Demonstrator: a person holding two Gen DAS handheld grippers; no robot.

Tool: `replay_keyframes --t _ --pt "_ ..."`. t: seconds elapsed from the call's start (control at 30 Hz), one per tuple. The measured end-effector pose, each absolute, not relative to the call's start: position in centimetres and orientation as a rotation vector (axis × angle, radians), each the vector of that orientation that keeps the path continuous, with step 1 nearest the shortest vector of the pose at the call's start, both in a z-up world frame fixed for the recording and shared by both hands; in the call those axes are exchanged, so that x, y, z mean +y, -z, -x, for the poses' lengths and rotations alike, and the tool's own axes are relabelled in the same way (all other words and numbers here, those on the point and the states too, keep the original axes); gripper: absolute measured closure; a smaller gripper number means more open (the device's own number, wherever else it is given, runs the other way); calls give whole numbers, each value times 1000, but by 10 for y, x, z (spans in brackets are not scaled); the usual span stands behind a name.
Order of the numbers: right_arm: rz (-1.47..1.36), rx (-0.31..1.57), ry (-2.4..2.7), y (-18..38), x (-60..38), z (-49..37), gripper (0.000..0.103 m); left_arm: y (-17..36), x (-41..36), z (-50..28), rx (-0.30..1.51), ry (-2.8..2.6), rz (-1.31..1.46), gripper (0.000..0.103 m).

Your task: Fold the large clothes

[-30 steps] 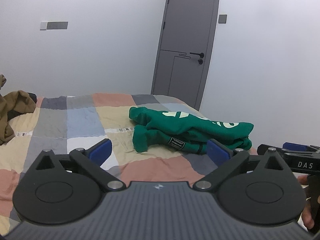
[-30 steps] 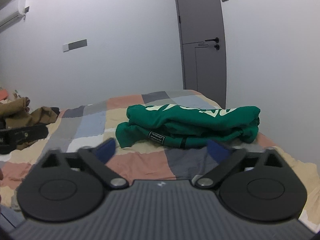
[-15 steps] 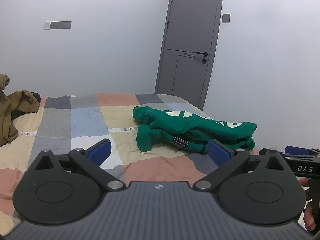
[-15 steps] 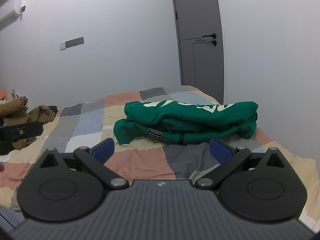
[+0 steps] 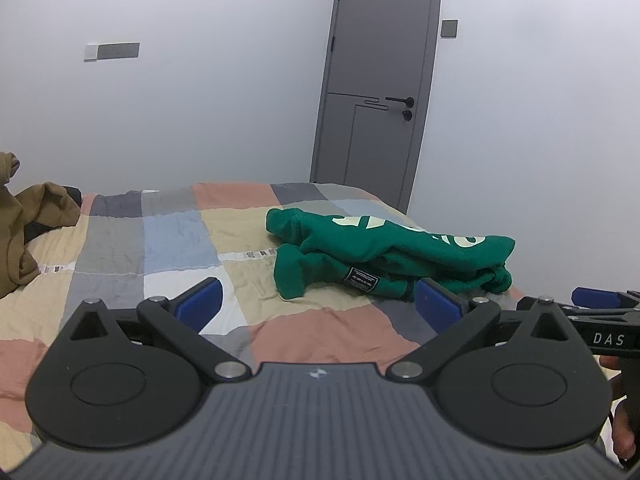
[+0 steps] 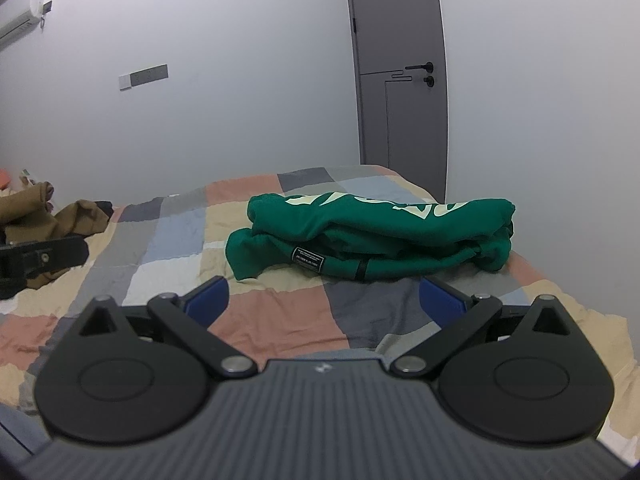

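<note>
While both pairs of blue-padded fingers stand wide apart and grip nothing, the left gripper (image 5: 316,304) and right gripper (image 6: 324,298) hover above the near edge of the bed (image 5: 320,332). Ahead, the folded green sweatshirt (image 6: 372,236) lies toward the bed's far right corner. Brown clothes (image 5: 24,232) sit heaped at the left edge.

My left gripper (image 5: 318,306) is matt black plastic with blue pads (image 5: 199,303) and shiny metal pivot pins (image 5: 229,369). At mid-frame, the green sweatshirt (image 5: 390,254) looks like soft, thick cloth on the creased cotton-like patchwork bedcover (image 5: 172,240); the door (image 5: 380,80) is smooth, matt grey.
</note>
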State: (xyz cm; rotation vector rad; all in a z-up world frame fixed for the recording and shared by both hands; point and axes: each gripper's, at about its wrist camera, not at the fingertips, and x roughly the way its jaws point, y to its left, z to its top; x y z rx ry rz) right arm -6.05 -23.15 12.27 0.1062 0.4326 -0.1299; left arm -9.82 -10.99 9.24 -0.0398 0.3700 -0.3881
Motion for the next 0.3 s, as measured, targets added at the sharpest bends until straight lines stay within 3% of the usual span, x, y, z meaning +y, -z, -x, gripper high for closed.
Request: replay_keyframes --t 0.3 --pt "-111 437 145 -123 -235 62 0 -92 -106 100 373 394 52 0"
